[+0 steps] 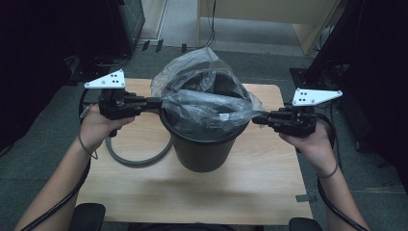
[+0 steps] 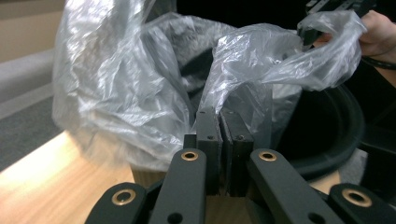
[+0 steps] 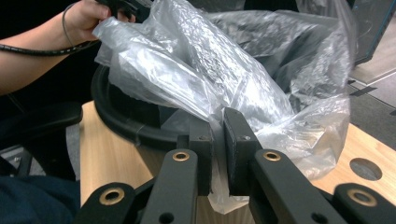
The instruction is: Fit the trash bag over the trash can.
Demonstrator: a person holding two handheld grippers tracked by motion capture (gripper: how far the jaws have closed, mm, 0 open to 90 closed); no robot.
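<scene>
A black round bin (image 1: 202,144) stands in the middle of the wooden table (image 1: 269,192). A clear plastic bag (image 1: 202,91) sits in its mouth and billows up above the rim. My left gripper (image 1: 161,102) is at the bin's left rim, shut on the bag's edge. My right gripper (image 1: 255,119) is at the right rim, shut on the opposite edge, with the film stretched between them. In the left gripper view the jaws (image 2: 222,123) pinch the bag (image 2: 126,84) beside the bin's rim (image 2: 345,135). In the right gripper view the film (image 3: 210,79) runs down between the jaws (image 3: 218,135).
A grey cable (image 1: 139,156) loops on the table left of the bin. A round hole (image 3: 365,169) is cut in the tabletop near a corner. Dark equipment racks (image 1: 365,53) stand at both sides, and a pale wooden cabinet (image 1: 269,19) behind.
</scene>
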